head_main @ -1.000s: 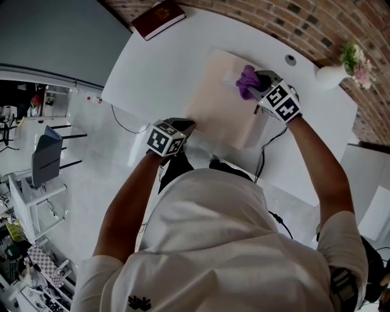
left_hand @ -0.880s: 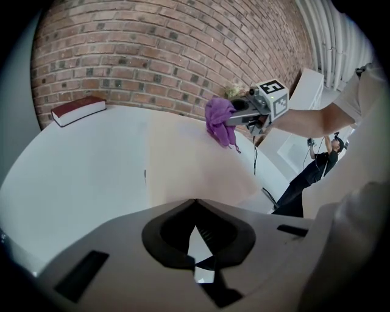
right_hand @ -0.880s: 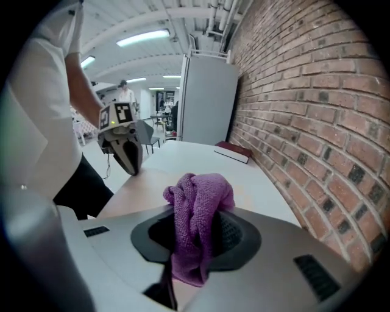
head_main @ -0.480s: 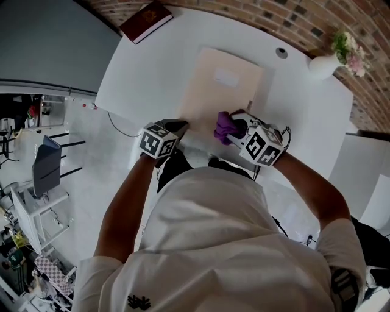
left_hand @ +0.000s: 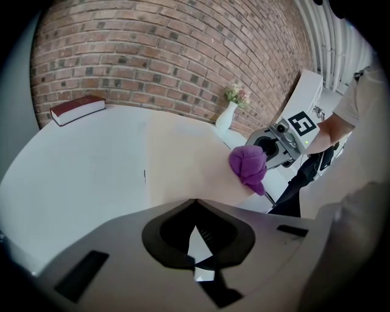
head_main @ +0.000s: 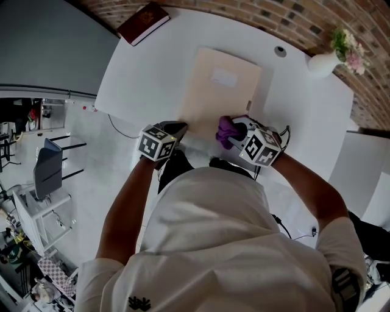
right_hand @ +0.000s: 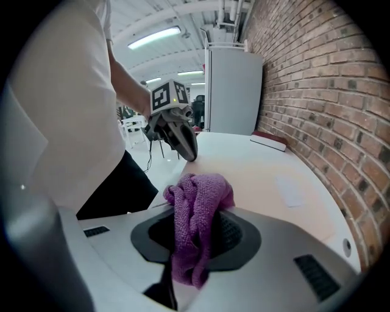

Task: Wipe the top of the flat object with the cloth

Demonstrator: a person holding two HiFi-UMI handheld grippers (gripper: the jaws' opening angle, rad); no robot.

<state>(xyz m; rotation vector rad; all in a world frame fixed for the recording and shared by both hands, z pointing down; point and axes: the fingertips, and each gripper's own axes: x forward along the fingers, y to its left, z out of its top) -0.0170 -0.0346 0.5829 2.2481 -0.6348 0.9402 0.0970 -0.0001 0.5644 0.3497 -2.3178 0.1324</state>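
White table (head_main: pixel 140 67) fills upper half of head view. Beige flat board (head_main: pixel 214 100) lies centre frame, long axis running up-frame toward brick wall (head_main: pixel 292 18).

L gripper (head_main: pixel 180 126): jaws together, nothing betw. them, tip down on board's lower-left corner, prob. steadying it.

R gripper (head_main: pixel 236 131): jaws clamped on bunched purple cloth (head_main: pixel 225 130), cloth touching board at its lower-right end.

Nearly whole board lies up-frame of cloth, so next stroke likely runs along long axis, away from person. L sits off that path.
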